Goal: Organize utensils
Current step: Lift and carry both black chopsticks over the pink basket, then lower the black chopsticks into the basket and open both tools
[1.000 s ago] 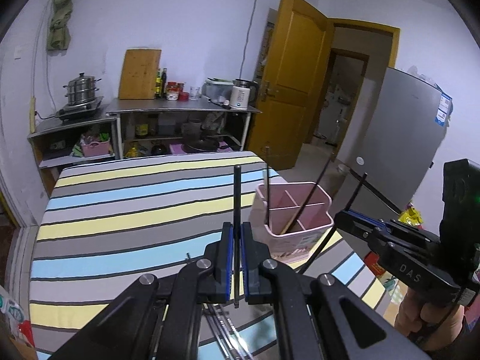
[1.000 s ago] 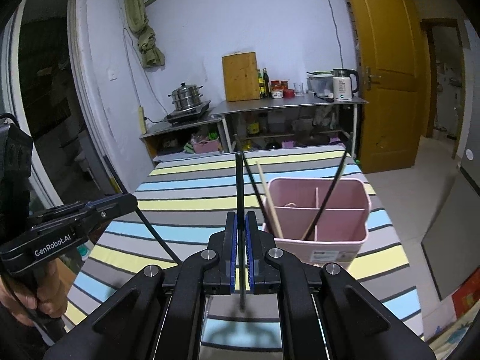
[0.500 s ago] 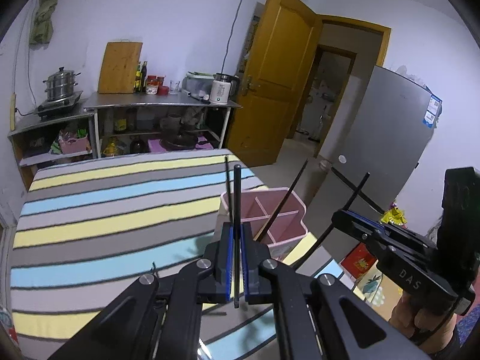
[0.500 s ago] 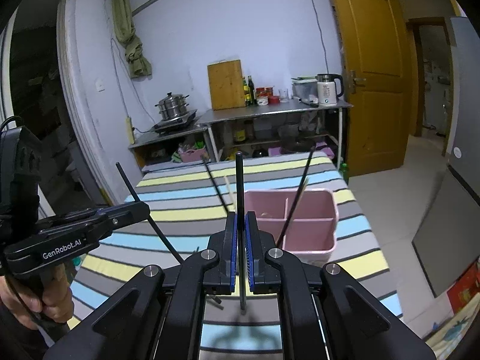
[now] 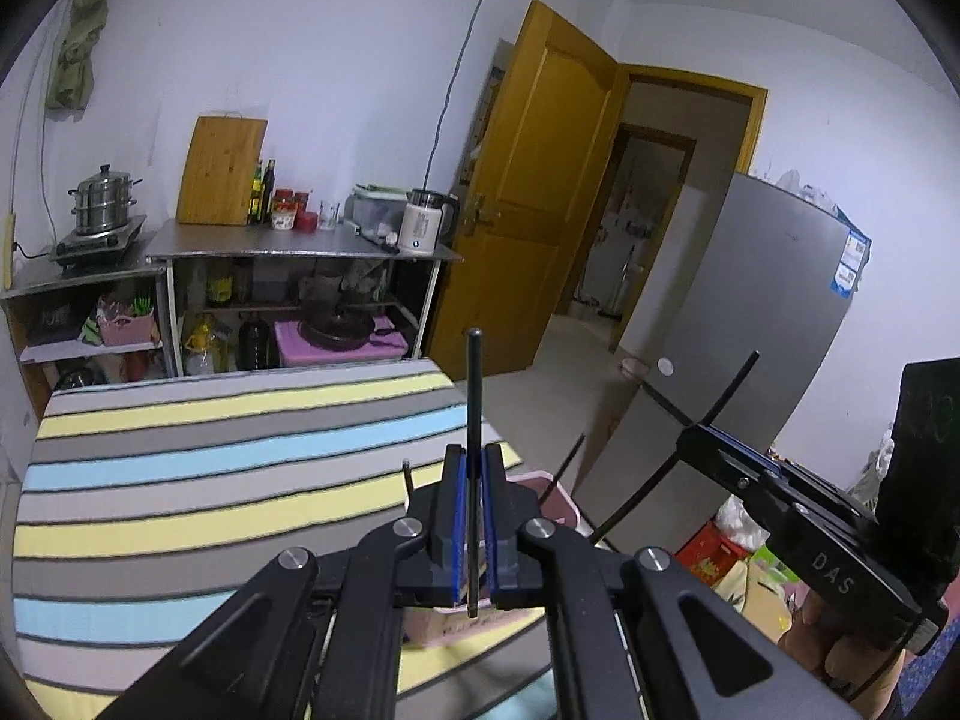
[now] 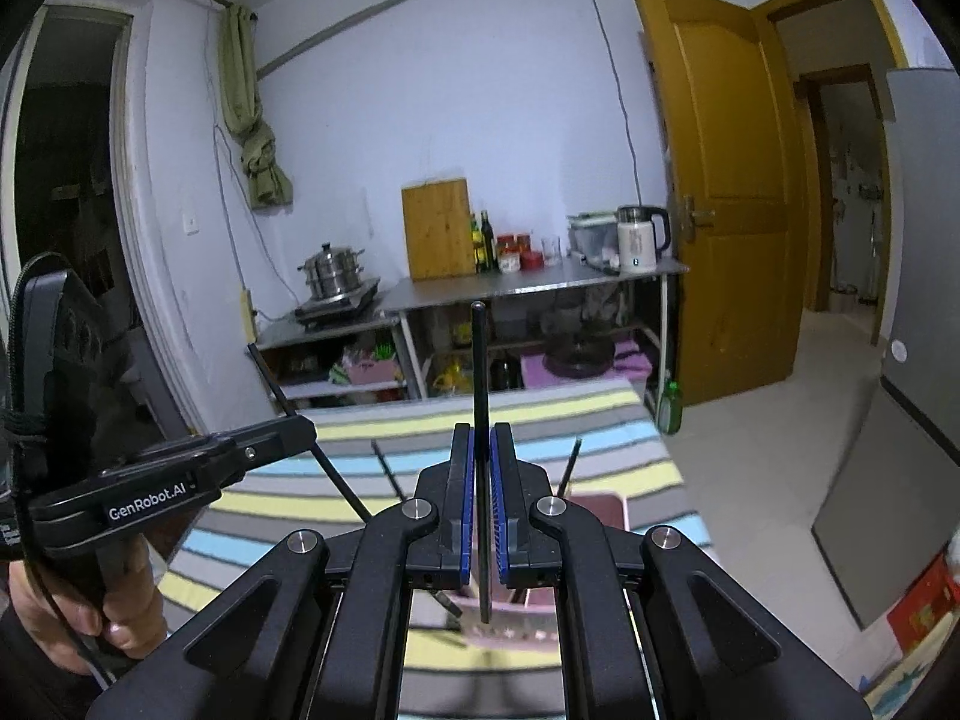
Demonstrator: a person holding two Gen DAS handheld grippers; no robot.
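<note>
Both tongs clamped tight, each pinching one black chopstick near its lower end, stick standing roughly upright between the blue pads.

- Left tongs (image 5: 474, 525) holding left chopstick (image 5: 474, 396); right tongs (image 6: 482, 513) holding right chopstick (image 6: 478, 372).
- Pink utensil caddy (image 5: 555, 501) sitting directly below and just beyond the left tongs, mostly hidden behind the jaws; in the right wrist view, caddy rim (image 6: 600, 510) peeking out just right of and under the right tongs. A few dark sticks already leaning in it, tips poking up either side of the jaws.
- Striped worktop (image 5: 210, 480) stretching away ahead and left of the left tongs.

Judging step: carrying both sticks over the caddy for the drop.

Doing it well:
- Keeping grip firm until lower tips are inside a compartment.
- Lining tips over one compartment, avoiding divider and leaning sticks.
- Lowering straight down, staggering the two tongs to avoid collision.
- Releasing only once the tips are well in.
</note>
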